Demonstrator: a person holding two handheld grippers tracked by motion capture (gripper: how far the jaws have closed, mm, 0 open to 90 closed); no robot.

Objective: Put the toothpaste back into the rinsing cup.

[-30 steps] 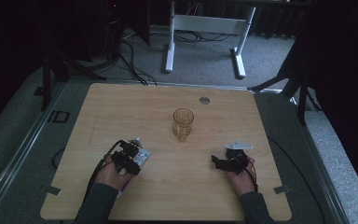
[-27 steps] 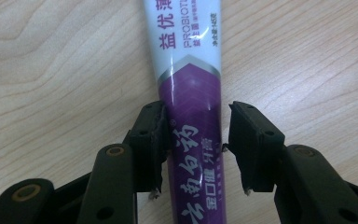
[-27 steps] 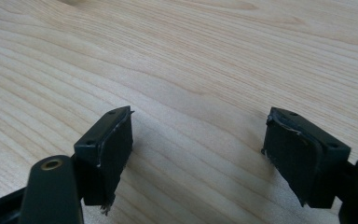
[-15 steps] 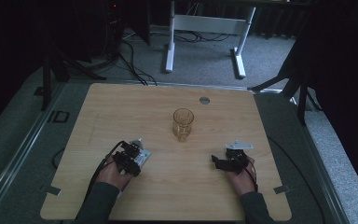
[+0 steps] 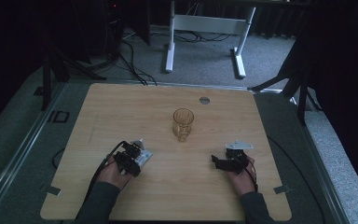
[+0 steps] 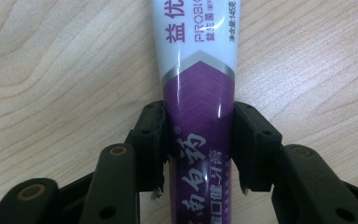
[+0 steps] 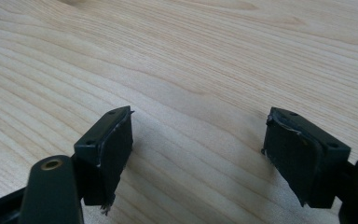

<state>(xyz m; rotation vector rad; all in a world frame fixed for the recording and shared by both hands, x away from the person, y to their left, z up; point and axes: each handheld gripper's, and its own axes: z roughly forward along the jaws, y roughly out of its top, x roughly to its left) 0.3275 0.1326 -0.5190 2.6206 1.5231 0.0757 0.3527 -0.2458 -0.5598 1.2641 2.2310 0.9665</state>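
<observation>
Your left tongs (image 6: 199, 154) are clamping the tube (image 6: 198, 93) by its purple end, one jaw pressing each side, the tube lying flat on the table (image 6: 51, 70) and running straight out ahead of them. The glass (image 5: 183, 123) is standing ahead and between both tongs. Your right tongs (image 7: 198, 154) are gaping wide, low over bare wood.

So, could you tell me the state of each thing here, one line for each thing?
Toothpaste tube: lying flat on the table, held between the jaws of the left gripper.
Left gripper: shut on the toothpaste tube.
Right gripper: open, nothing between its jaws, low over the table.
Glass: upright in the middle of the table, looks empty, not touched.
Table: wooden top, flat.
</observation>
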